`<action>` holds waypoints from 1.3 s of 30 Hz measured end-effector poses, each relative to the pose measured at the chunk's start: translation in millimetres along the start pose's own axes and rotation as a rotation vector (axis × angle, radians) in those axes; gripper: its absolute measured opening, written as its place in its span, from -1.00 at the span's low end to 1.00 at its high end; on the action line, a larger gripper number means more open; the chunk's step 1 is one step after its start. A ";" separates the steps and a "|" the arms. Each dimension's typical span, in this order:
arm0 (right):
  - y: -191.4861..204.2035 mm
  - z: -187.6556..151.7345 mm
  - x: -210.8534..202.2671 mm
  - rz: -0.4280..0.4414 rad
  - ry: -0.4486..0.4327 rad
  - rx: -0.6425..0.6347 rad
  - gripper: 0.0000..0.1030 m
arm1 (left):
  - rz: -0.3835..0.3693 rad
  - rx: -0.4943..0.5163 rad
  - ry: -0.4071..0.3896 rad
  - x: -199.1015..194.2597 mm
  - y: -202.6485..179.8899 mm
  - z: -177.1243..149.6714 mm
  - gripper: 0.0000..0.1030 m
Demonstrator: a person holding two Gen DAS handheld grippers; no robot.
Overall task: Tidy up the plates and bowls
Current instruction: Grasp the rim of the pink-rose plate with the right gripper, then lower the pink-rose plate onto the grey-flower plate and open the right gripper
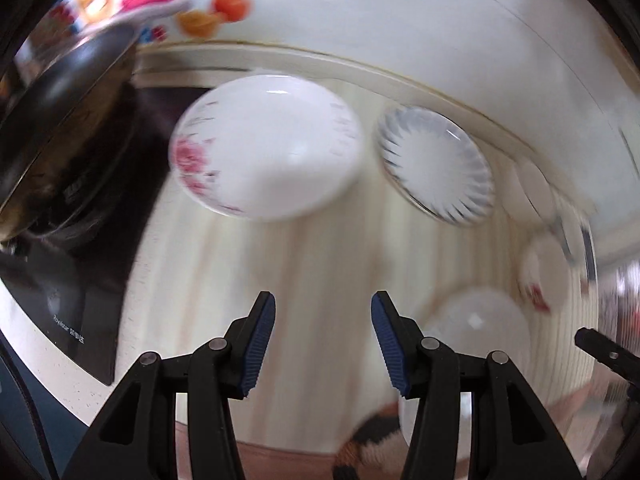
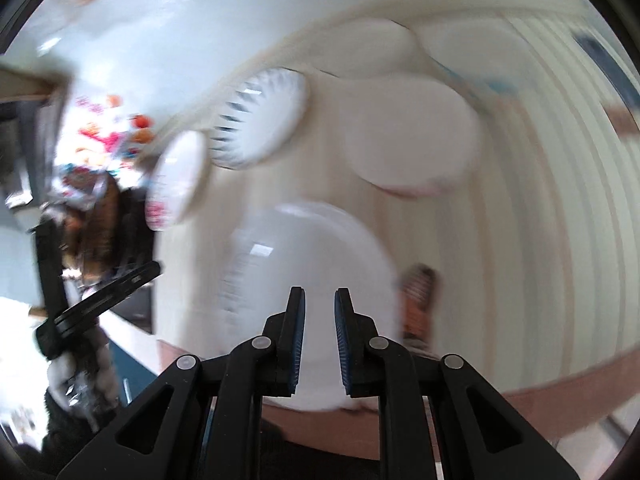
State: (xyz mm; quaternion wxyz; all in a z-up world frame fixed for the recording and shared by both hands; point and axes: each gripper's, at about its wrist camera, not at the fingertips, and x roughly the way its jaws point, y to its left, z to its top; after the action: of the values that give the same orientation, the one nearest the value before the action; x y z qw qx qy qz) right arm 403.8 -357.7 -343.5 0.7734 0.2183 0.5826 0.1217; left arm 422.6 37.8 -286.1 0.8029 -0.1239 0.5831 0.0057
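In the left wrist view, a white plate with pink flowers (image 1: 266, 148) and a plate with a blue-grey ray pattern (image 1: 436, 166) lie on the pale striped counter (image 1: 304, 264). My left gripper (image 1: 323, 308) is open and empty, above the counter in front of them. A plain white plate (image 1: 476, 328) and a red-flowered dish (image 1: 546, 276) lie to its right. In the right wrist view, my right gripper (image 2: 320, 302) is narrowly open and empty, over the near rim of the plain white plate (image 2: 308, 272). The ray-pattern plate (image 2: 260, 118) and a white dish (image 2: 412, 132) lie beyond.
A black pan (image 1: 60, 112) sits on a black induction cooktop (image 1: 68, 308) at the left. A white wall with fruit stickers (image 1: 224, 10) backs the counter. More white dishes (image 2: 380, 44) lie at the far right. The left gripper's arm (image 2: 100, 300) shows in the right wrist view.
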 end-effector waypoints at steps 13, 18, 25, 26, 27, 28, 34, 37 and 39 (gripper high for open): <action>204.4 175.0 169.3 0.074 0.054 -0.346 -0.34 | 0.062 -0.163 0.024 76.2 78.7 60.7 -0.07; 226.9 212.0 239.0 0.034 0.109 -0.403 -0.34 | 0.068 -0.176 0.021 92.5 85.8 71.0 -0.08; 240.4 242.8 302.2 0.043 0.144 -0.452 -0.37 | 0.053 -0.160 0.007 113.9 86.8 77.8 -0.17; 240.1 246.0 309.0 0.052 0.158 -0.442 -0.40 | 0.049 -0.159 -0.001 114.1 87.2 78.1 -0.17; 239.7 249.1 317.4 0.054 0.179 -0.427 -0.51 | 0.052 -0.157 -0.008 114.2 88.0 78.3 -0.20; 237.5 252.1 325.5 0.055 0.196 -0.409 -0.54 | 0.057 -0.153 -0.013 113.9 89.8 78.5 -0.22; 226.4 254.9 328.6 0.119 0.210 -0.368 -0.62 | 0.051 -0.147 -0.033 109.0 91.1 81.0 -0.22; 223.9 247.8 318.2 0.115 0.203 -0.373 -0.69 | 0.029 -0.142 -0.042 101.2 88.0 80.9 -0.22; 220.8 244.4 307.7 0.121 0.197 -0.366 -0.69 | 0.020 -0.123 -0.051 95.4 85.9 80.6 -0.22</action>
State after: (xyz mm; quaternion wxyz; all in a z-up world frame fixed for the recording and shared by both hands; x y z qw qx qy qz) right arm 741.2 -76.2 -443.4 0.7306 0.0961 0.6095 0.2925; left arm 515.3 124.7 -368.8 0.8081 -0.1672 0.5623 0.0526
